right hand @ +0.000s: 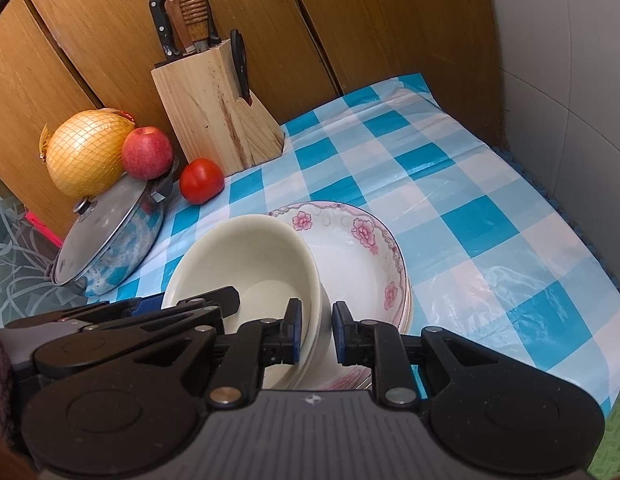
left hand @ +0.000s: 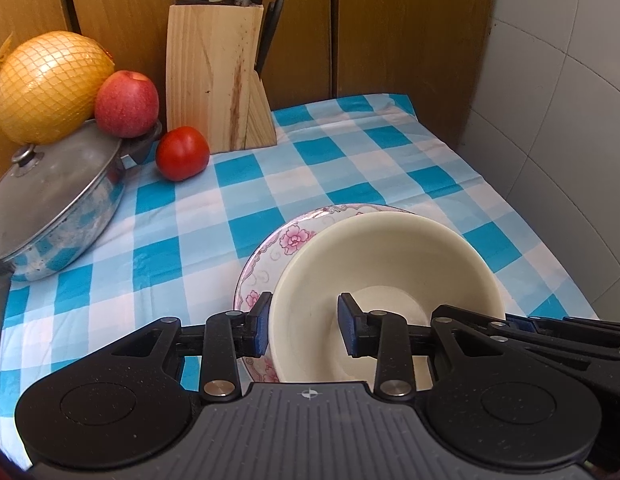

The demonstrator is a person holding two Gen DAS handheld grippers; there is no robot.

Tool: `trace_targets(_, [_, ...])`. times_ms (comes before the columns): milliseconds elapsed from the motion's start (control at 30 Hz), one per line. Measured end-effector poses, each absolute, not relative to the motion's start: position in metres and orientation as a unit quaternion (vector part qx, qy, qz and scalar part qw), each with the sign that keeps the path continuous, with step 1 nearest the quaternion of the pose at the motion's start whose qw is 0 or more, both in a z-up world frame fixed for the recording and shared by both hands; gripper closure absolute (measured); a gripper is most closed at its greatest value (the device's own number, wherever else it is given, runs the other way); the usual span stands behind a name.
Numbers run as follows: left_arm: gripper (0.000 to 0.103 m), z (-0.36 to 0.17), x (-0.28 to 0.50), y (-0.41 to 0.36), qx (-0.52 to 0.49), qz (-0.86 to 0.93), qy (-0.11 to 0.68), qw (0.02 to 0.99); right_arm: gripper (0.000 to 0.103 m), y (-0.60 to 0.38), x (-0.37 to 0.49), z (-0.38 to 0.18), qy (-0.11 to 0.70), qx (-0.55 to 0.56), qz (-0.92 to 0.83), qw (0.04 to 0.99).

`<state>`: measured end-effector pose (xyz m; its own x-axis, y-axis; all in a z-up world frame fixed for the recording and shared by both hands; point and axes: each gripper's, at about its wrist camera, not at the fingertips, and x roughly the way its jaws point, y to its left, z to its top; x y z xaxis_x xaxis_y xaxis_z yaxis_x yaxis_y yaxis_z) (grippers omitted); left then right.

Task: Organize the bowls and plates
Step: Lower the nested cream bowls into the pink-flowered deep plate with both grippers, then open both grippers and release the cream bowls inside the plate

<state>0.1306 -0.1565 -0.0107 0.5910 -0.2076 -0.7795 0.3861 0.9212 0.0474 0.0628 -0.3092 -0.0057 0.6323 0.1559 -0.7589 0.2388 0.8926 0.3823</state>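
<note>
A cream bowl point(left hand: 390, 272) sits tilted over floral-rimmed plates point(left hand: 270, 248) on the checked cloth. My left gripper point(left hand: 304, 326) is open, its fingers either side of the bowl's near left rim, with a wide gap. In the right wrist view the same bowl point(right hand: 250, 264) leans on the stacked floral plates point(right hand: 358, 264). My right gripper point(right hand: 315, 332) straddles the bowl's right wall, its pads close to or touching it. The left gripper shows there at the bowl's left edge point(right hand: 150, 308).
A lidded steel pot point(left hand: 58, 208) stands at left with a pomelo point(left hand: 50, 84) and an apple point(left hand: 128, 104) on it. A tomato point(left hand: 183, 153) and a wooden knife block point(left hand: 218, 76) are behind. A tiled wall point(left hand: 570, 120) bounds the right.
</note>
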Motion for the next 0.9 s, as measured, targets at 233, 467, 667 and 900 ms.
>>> trace_targets(233, [0.061, -0.011, 0.131, -0.157, 0.107, -0.167, 0.419, 0.886, 0.084, -0.309, 0.064, -0.007, 0.430, 0.231, -0.025, 0.872])
trace_targets(467, [0.061, -0.011, 0.130, -0.158, 0.111, -0.165, 0.416, 0.887, 0.082, -0.311, 0.064, -0.007, 0.427, 0.230, -0.037, 0.873])
trace_targets(667, [0.054, -0.010, 0.130, -0.156, 0.113, -0.159, 0.412, 0.890, 0.076, -0.316, 0.060, -0.004, 0.415, 0.228, -0.050, 0.879])
trace_targets(900, [0.047, -0.006, 0.130, -0.150, 0.109, -0.150, 0.406, 0.895, 0.076, -0.316, 0.056, 0.003, 0.398, 0.210, -0.065, 0.891])
